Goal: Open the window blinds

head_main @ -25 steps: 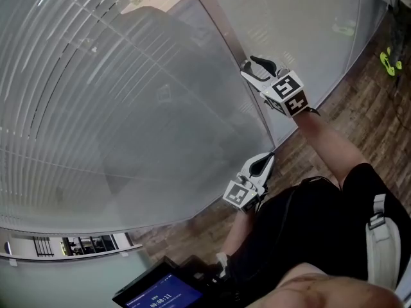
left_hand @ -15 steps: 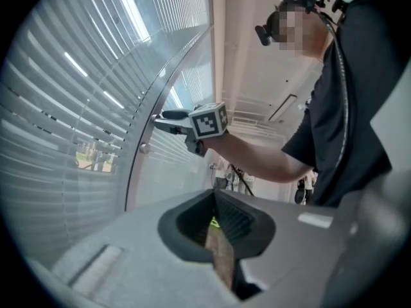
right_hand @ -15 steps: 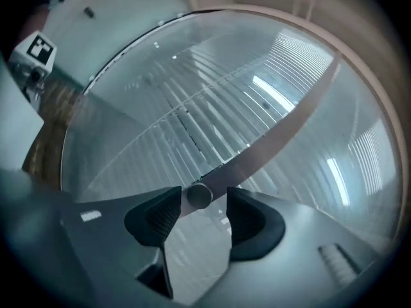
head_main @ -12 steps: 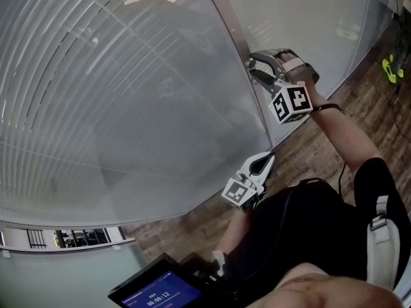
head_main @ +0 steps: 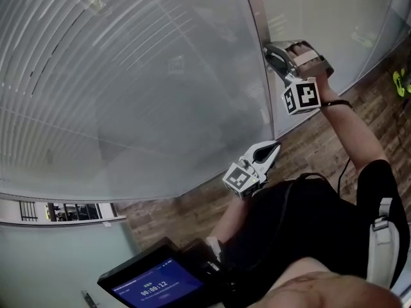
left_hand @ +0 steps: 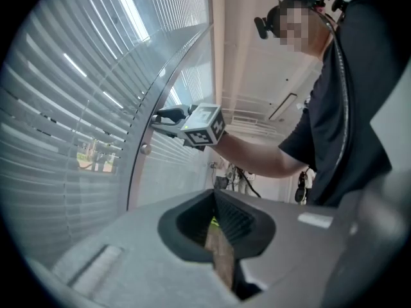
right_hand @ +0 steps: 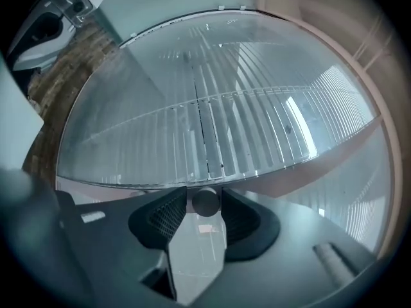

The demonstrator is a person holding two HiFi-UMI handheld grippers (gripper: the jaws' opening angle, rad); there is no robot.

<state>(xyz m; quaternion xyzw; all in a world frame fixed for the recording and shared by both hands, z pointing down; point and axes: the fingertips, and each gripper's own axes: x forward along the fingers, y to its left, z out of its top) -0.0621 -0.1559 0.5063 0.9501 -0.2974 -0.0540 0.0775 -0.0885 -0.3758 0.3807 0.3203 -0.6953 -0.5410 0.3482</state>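
Horizontal slat blinds (head_main: 128, 76) hang behind curved-looking glass and also show in the right gripper view (right_hand: 257, 120). A small round knob (right_hand: 205, 199) on the window frame sits between the pads of my right gripper (right_hand: 205, 215). Its jaws have just been closing and are shut on the knob. In the head view that gripper (head_main: 271, 50) is pressed to the frame post (head_main: 255, 15), its marker cube below the hand. My left gripper (head_main: 273, 147) hangs lower, away from the glass, shut and holding nothing (left_hand: 216, 222). From there I see the right gripper (left_hand: 156, 119) at the frame.
A second small knob (left_hand: 146, 149) sits lower on the same post (head_main: 264, 115). Wood flooring (head_main: 321, 130) runs along the window's foot. A tablet screen (head_main: 151, 284) is at the bottom edge, and a yellow-green shoe (head_main: 401, 79) lies at the right.
My right gripper has rolled about its own axis at the frame, so its marker cube swung from beside the hand to below it. The left gripper has stayed put.
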